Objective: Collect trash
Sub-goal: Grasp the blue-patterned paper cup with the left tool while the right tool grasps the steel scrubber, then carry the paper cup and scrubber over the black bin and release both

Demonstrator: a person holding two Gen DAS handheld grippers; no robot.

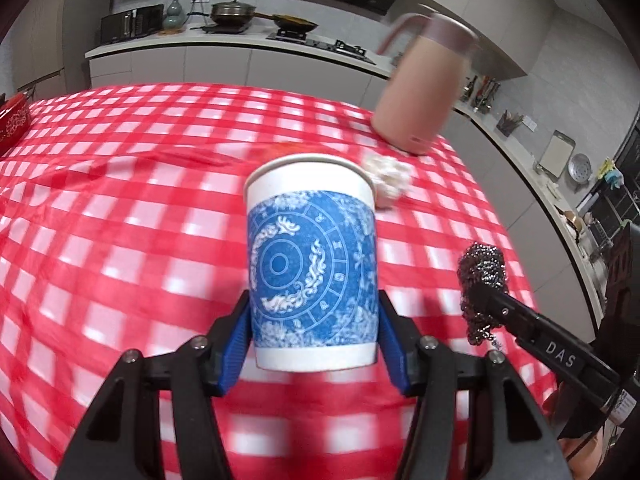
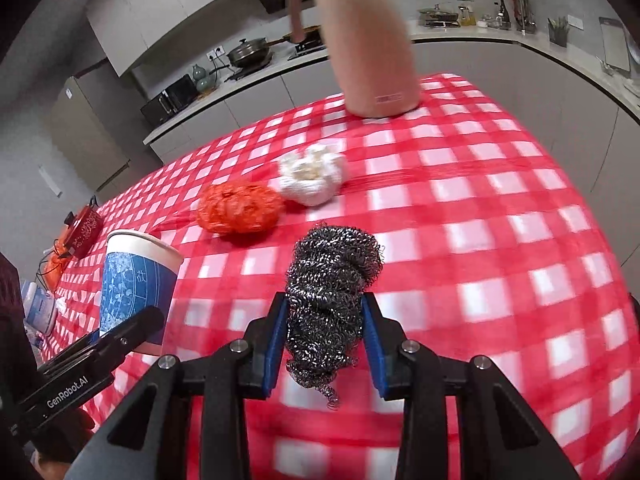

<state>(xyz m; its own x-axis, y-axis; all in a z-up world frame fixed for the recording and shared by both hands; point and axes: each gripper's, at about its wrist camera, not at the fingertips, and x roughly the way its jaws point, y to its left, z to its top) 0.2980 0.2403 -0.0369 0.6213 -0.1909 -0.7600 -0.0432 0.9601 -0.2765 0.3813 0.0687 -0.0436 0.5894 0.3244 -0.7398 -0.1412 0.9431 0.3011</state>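
Note:
My left gripper [image 1: 314,320] is shut on a white paper cup with a blue pattern [image 1: 312,256], held upright above the table; the cup also shows in the right wrist view [image 2: 136,280]. My right gripper [image 2: 324,320] is shut on a steel wool scrubber [image 2: 330,292], which also shows in the left wrist view [image 1: 482,280] to the right of the cup. A crumpled orange wrapper [image 2: 239,208] and a crumpled white tissue [image 2: 312,178] lie on the table beyond the scrubber. In the left wrist view the tissue [image 1: 386,178] peeks out behind the cup.
A pink kettle [image 2: 360,40] stands at the far side of the table with the red-and-white checked cloth [image 2: 500,220]. A red box [image 2: 84,226] sits at the table's left edge. Kitchen counters with pots [image 1: 234,12] run behind.

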